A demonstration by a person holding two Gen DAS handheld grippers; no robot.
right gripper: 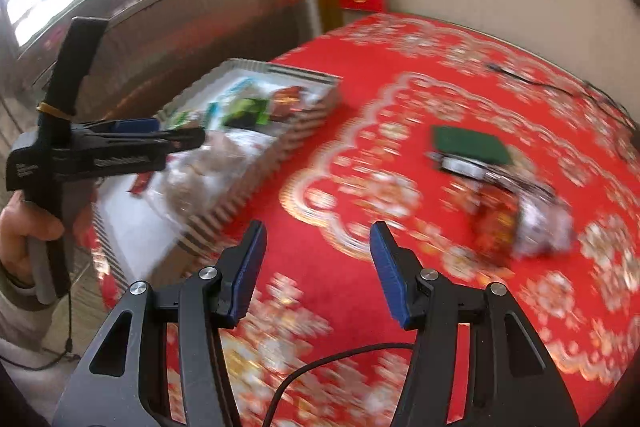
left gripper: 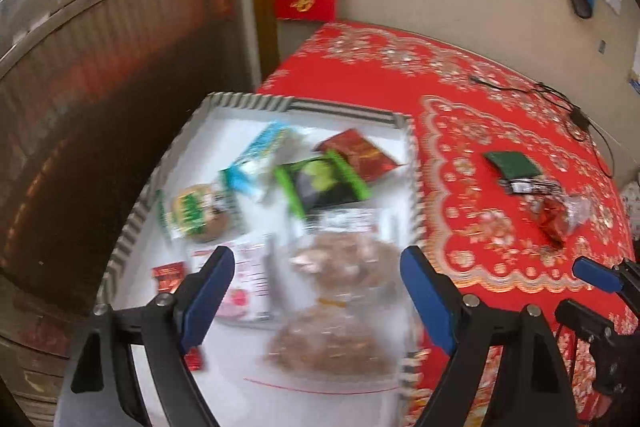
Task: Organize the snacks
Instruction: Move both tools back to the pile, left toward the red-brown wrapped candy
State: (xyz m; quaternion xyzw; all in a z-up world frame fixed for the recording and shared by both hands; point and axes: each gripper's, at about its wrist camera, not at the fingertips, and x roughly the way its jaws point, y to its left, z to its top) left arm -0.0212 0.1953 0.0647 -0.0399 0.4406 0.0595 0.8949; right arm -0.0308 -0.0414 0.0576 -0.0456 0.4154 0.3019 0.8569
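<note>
Status: task approx. two-thirds done, as judged from the layout. Most snacks are already collected in the striped tray [left gripper: 412,163] at the desk's [left gripper: 460,75] left edge: green packet [left gripper: 324,183], blue-white packet [left gripper: 260,155], red packet [left gripper: 360,151], clear bag of brown pieces [left gripper: 340,291], plus others. Three items are left on the red cloth, well apart from the tray: dark green packet [right gripper: 472,145], a black-silver one touching it, and a clear-wrapped red snack [right gripper: 516,223].

Left claw [left gripper: 320,299] is spread wide above the tray, nothing pinched. Right claw [right gripper: 318,267] is partly spread over bare cloth, empty.

Limits: both views motion-blurred; labels unreadable; tray's near end is cut off by the claw arms.
</note>
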